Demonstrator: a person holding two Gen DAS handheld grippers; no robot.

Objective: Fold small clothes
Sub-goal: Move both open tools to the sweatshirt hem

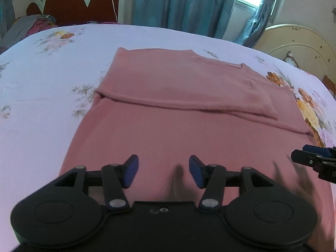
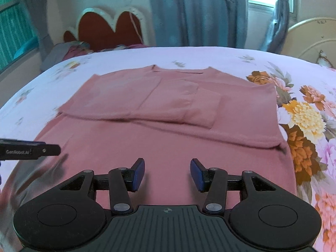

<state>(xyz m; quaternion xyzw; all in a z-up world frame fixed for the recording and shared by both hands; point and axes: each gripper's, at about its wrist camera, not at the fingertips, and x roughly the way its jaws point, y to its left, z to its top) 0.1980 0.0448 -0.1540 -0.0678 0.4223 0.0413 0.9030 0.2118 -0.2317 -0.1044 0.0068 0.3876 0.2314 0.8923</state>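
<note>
Folded pink garment [image 2: 168, 113] on floral bedsheet [image 2: 304, 109].

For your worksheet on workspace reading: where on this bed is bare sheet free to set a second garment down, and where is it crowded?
Free: the floral bedsheet left of the pink garment, and the strip beyond its far edge toward the curtains. Narrower: the flowered sheet to the garment's right. Crowded: the clothes pile by the headboard.

cut off: right gripper [image 1: 315, 163], frame edge | blurred: pink garment [image 1: 168, 142] near hem
</note>
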